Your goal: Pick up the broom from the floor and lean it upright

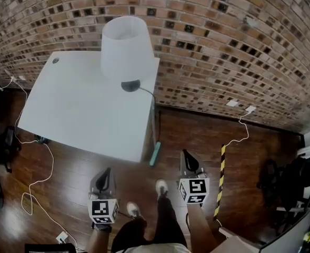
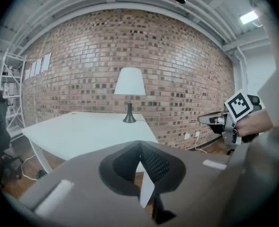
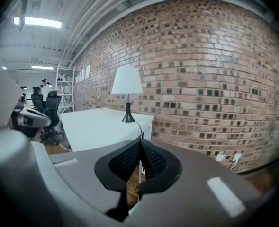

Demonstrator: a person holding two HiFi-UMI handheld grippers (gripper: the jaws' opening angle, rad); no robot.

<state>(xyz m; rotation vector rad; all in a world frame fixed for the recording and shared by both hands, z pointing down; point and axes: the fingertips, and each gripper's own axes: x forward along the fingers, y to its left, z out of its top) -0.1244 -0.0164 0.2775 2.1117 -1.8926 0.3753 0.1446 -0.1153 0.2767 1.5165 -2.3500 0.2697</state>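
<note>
Both forearms are out front, side by side. The left gripper (image 1: pixel 107 173) and right gripper (image 1: pixel 186 158) are aimed at the white table (image 1: pixel 76 115) and the brick wall (image 1: pixel 223 46) behind it. I read both as clenched: pads together, nothing in either. The broom (image 1: pixel 155 153) stands upright against the table's right edge, teal head on the floor and handle running up the edge. I see it ahead, between the two grippers and nearer the right one, clear of both.
</note>
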